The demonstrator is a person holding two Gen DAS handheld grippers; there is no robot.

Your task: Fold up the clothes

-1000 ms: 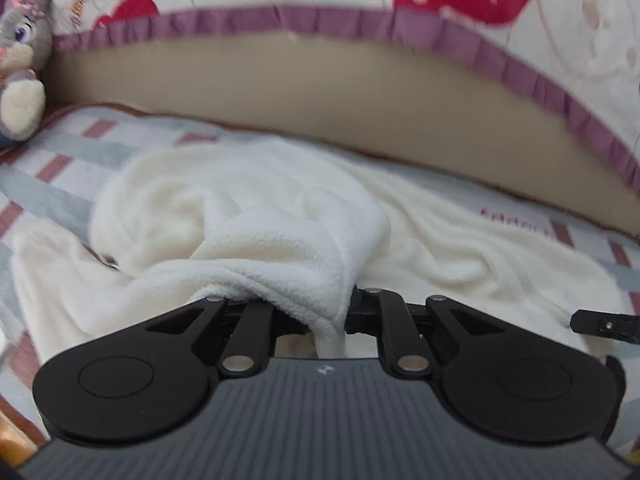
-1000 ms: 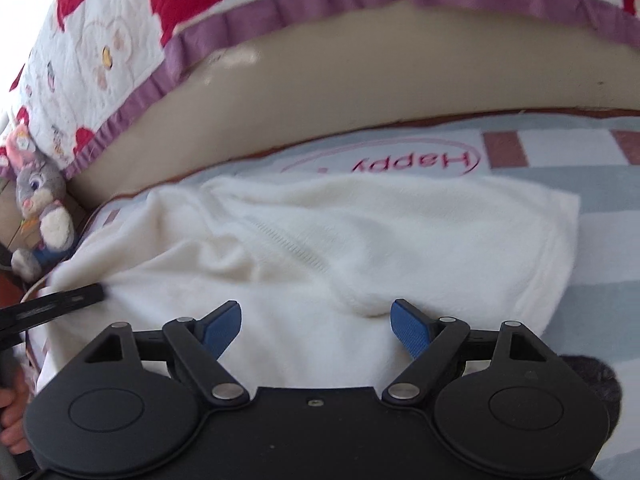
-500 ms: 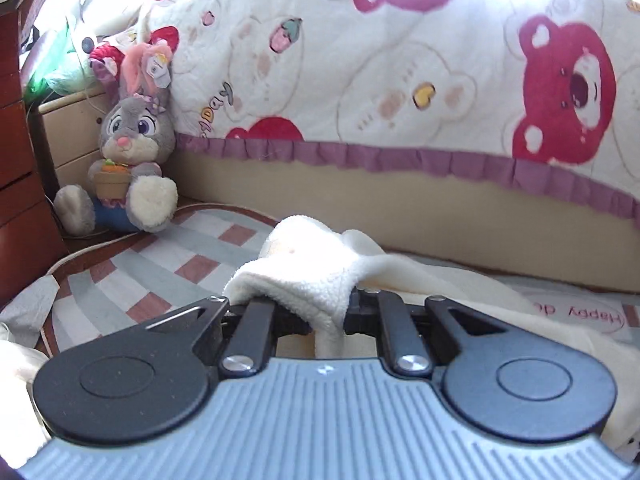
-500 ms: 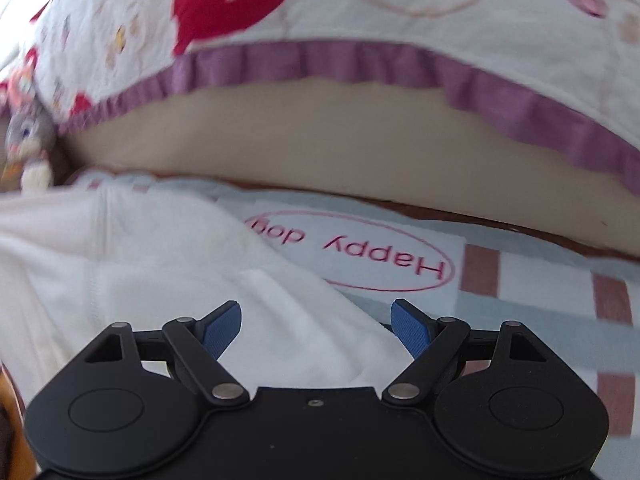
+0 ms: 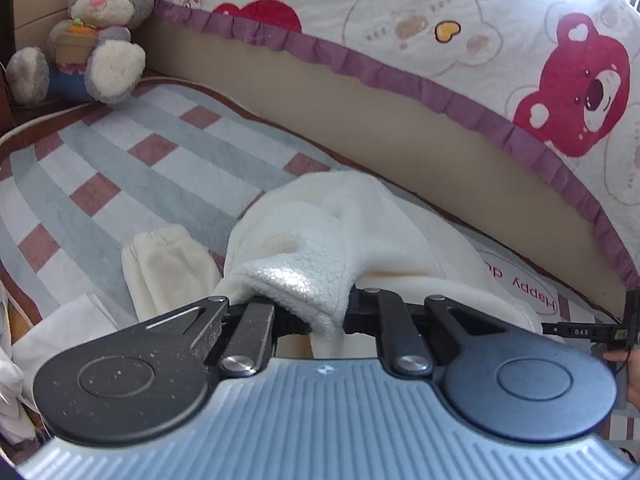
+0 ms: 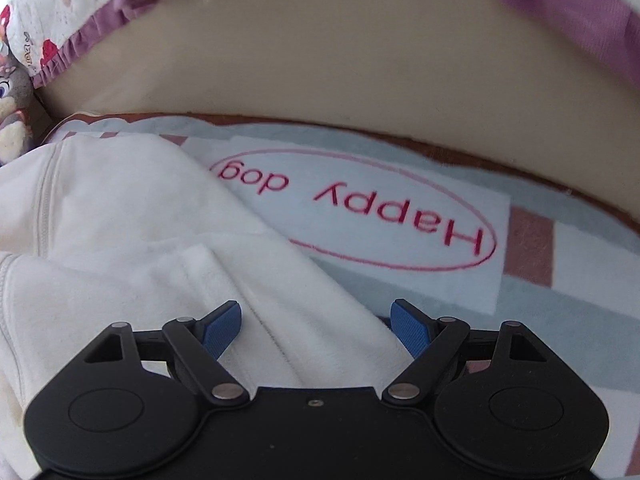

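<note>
The left gripper [image 5: 326, 312] is clamped on a fold of the cream fleece garment [image 5: 320, 240], lifting that bunch above the striped mat [image 5: 120, 152]. The right gripper [image 6: 316, 320] has its blue fingers [image 6: 224, 324] spread wide over the garment's edge, gripping nothing. The garment lies on the mat beside its "Happy dog" label [image 6: 360, 212]. A plush rabbit [image 5: 92, 28] sits near the bed [image 5: 360, 120].

Plush rabbit [image 5: 94, 28] beside bear-print quilt [image 5: 460, 28]; striped rug [image 5: 120, 168], perhaps fleece.
</note>
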